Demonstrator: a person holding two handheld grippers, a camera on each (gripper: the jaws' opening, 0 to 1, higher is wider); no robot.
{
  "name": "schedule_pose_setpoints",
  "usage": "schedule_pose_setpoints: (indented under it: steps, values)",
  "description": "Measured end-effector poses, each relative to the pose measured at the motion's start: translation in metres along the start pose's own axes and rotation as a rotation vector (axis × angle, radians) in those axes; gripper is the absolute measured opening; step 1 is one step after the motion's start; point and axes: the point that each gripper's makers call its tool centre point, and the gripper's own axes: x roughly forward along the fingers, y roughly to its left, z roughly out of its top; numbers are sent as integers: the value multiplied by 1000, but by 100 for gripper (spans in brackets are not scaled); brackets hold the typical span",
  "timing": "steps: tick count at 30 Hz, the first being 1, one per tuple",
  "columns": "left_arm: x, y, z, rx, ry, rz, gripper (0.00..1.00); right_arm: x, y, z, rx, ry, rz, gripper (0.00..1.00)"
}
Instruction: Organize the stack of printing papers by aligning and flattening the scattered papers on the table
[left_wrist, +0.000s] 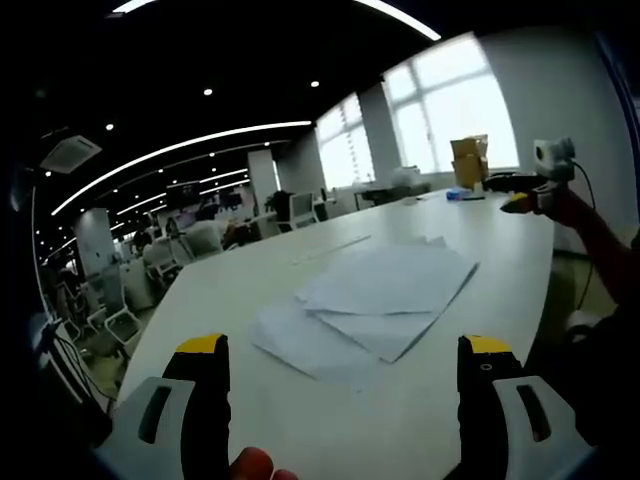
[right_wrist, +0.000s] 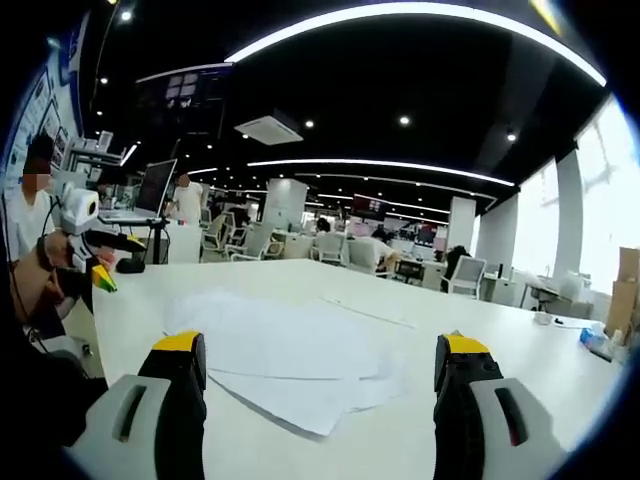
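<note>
Several white sheets of paper (left_wrist: 375, 300) lie fanned out and askew on the white table (left_wrist: 250, 280). My left gripper (left_wrist: 343, 352) stands open just short of the pile, its yellow-tipped jaws wide apart and holding nothing. From the other side the same papers (right_wrist: 290, 355) spread in front of my right gripper (right_wrist: 318, 352), which is also open and empty. The right gripper (left_wrist: 530, 195) shows at the far right of the left gripper view, held above the table's edge. The left gripper (right_wrist: 95, 265) appears at the left edge of the right gripper view.
A cardboard box (left_wrist: 468, 160) and small items stand at the table's far end by the windows. Office chairs (left_wrist: 120, 320) line the left side. A monitor (right_wrist: 155, 185) and more chairs stand beyond the table. A person (right_wrist: 25, 200) is at the far left.
</note>
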Motion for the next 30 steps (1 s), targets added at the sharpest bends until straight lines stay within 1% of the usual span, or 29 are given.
schedule_pose_setpoints:
  steps: [10,18,30]
  values:
    - [-1,-3,4,13,-2,-3,97,7,-2,2,6,-6,2,90]
    - [-1,-4,8,20,-6,-3,97,7,-1,10,2,-21,6,90]
    - [-2,-6,11,28,-7,-4,97,12,-2,16,1,-32,5,90]
